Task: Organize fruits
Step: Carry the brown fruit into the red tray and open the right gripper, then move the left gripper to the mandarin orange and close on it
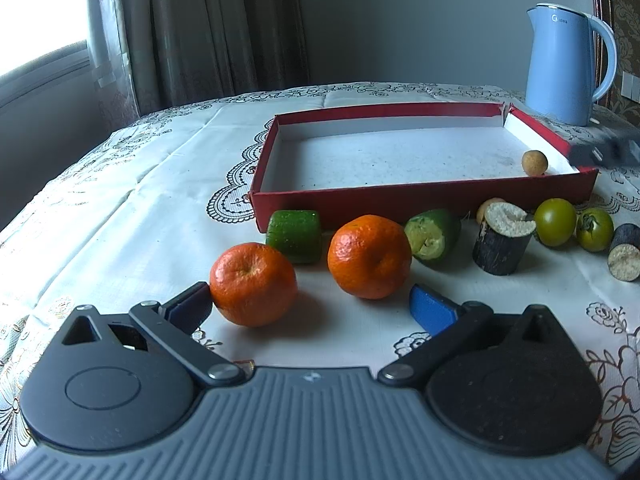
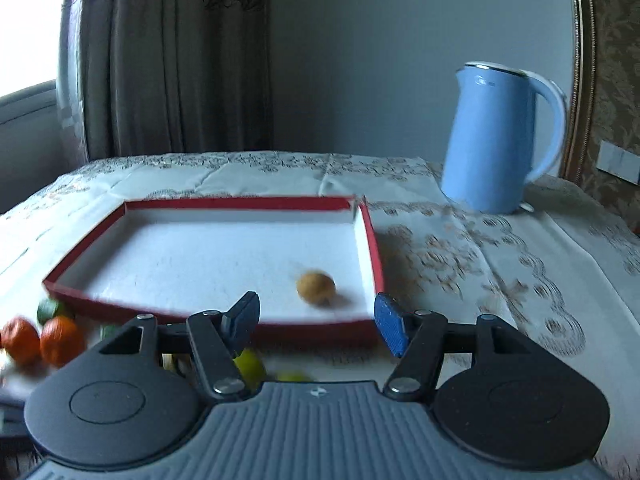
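Note:
A shallow red tray (image 1: 400, 198) with a white floor lies mid-table, and one small brown round fruit (image 1: 534, 163) rests in its near right corner. In front of the tray, in a row, are two oranges (image 1: 253, 284) (image 1: 369, 256), two green chunks (image 1: 295, 235) (image 1: 433, 236), two dark cane pieces (image 1: 500, 246), and two green tomatoes (image 1: 555, 222). My left gripper (image 1: 316, 308) is open and low over the cloth, its left finger beside the nearer orange. My right gripper (image 2: 316, 318) is open with nothing between its fingers, hovering at the tray's near wall (image 2: 312, 330) just short of the brown fruit (image 2: 316, 288).
A blue electric kettle (image 1: 568, 64) stands behind the tray's far right corner. A patterned white tablecloth (image 1: 132, 208) covers the table, whose rounded edge falls away at the left. Curtains and a window are behind. A dark blurred shape (image 1: 600, 152) sits by the tray's right wall.

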Tool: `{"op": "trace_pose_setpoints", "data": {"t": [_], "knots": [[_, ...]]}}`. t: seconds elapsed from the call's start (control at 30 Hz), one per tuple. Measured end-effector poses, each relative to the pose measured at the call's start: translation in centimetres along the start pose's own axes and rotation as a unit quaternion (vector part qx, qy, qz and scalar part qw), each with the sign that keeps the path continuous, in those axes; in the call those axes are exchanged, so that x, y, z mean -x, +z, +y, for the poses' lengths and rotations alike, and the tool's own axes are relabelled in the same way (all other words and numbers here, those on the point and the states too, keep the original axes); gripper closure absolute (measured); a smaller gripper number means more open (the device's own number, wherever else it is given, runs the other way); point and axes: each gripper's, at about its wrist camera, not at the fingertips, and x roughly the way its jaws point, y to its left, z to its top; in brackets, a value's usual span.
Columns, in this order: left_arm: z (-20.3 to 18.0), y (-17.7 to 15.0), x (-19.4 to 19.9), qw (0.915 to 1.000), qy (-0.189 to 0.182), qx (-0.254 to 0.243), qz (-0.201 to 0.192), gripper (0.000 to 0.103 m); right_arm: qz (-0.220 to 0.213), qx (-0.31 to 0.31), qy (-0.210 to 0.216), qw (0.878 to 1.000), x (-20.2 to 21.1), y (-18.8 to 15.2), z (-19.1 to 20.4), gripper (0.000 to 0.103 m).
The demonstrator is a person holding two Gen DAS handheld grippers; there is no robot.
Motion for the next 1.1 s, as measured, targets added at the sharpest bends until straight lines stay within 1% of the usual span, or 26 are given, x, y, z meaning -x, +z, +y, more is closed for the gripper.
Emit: {"op": "trace_pose_setpoints", "data": {"t": [0.13, 0.23, 0.3, 0.37, 0.4, 0.47, 0.5, 0.53, 0.6, 0.7, 0.77, 0.83, 0.93, 0.97, 1.0, 1.07, 1.1], "knots": [[0.0, 0.0, 0.0, 1.0, 0.0, 0.0, 0.0, 0.0, 0.002, -0.015, 0.014, 1.0, 2.0, -2.4, -0.6, 0.04], [0.0, 0.0, 0.0, 1.0, 0.001, -0.001, 0.0, 0.0, -0.005, -0.016, -0.007, 1.0, 3.2, -3.7, -0.8, 0.04], [0.0, 0.0, 0.0, 1.0, 0.001, -0.001, 0.0, 0.0, -0.011, -0.014, 0.015, 1.0, 4.1, -4.6, -0.6, 0.04], [0.0, 0.0, 0.0, 1.0, 0.001, -0.001, 0.0, 0.0, 0.0, -0.003, 0.039, 0.999, 4.4, -5.2, 0.0, 0.04], [0.0, 0.0, 0.0, 1.0, 0.001, -0.001, 0.0, 0.0, 0.004, 0.004, 0.038, 0.999, 4.4, -5.4, 0.3, 0.04], [0.0, 0.0, 0.0, 1.0, 0.0, 0.0, 0.0, 0.0, 0.004, 0.008, 0.015, 1.0, 4.2, -5.9, 0.6, 0.04], [0.0, 0.0, -0.1, 1.0, 0.0, 0.0, 0.0, 0.0, 0.006, 0.009, 0.011, 1.0, 4.1, -6.1, 0.6, 0.04], [0.0, 0.0, -0.1, 1.0, 0.0, 0.0, 0.0, 0.0, 0.01, 0.009, 0.017, 1.0, 3.8, -6.3, 0.6, 0.037], [0.1, 0.0, -0.1, 1.0, 0.0, 0.0, 0.0, 0.0, 0.004, 0.018, 0.029, 0.999, 3.9, -6.6, 0.7, 0.037], [0.2, 0.0, -0.1, 1.0, 0.0, 0.002, 0.001, 0.0, -0.024, 0.041, 0.052, 0.997, 5.0, -7.0, 0.9, 0.037], [0.2, 0.0, -0.1, 1.0, 0.0, 0.001, 0.0, 0.0, -0.036, 0.057, 0.072, 0.995, 5.8, -7.0, 1.3, 0.037], [0.2, 0.0, -0.1, 1.0, 0.0, 0.001, 0.0, 0.0, -0.031, 0.069, 0.082, 0.994, 6.0, -7.0, 2.0, 0.037], [0.2, 0.0, -0.1, 1.0, 0.0, 0.001, 0.0, 0.0, -0.007, 0.075, 0.098, 0.992, 5.0, -7.0, 2.7, 0.038], [0.2, 0.0, -0.1, 1.0, 0.0, 0.002, 0.0, 0.0, 0.0, 0.074, 0.101, 0.992, 4.6, -6.9, 2.8, 0.04], [0.3, 0.0, 0.0, 1.0, -0.001, 0.004, 0.001, 0.0, 0.009, 0.069, 0.098, 0.993, 4.1, -6.8, 2.9, 0.043], [0.6, -0.1, 0.0, 1.0, -0.007, 0.005, 0.004, 0.0, 0.019, 0.063, 0.088, 0.994, 3.3, -6.5, 3.0, 0.043], [0.9, -0.1, 0.1, 0.9999, -0.009, 0.01, 0.007, 0.0, 0.034, 0.059, 0.081, 0.994, 2.7, -6.3, 3.0, 0.043]]}}
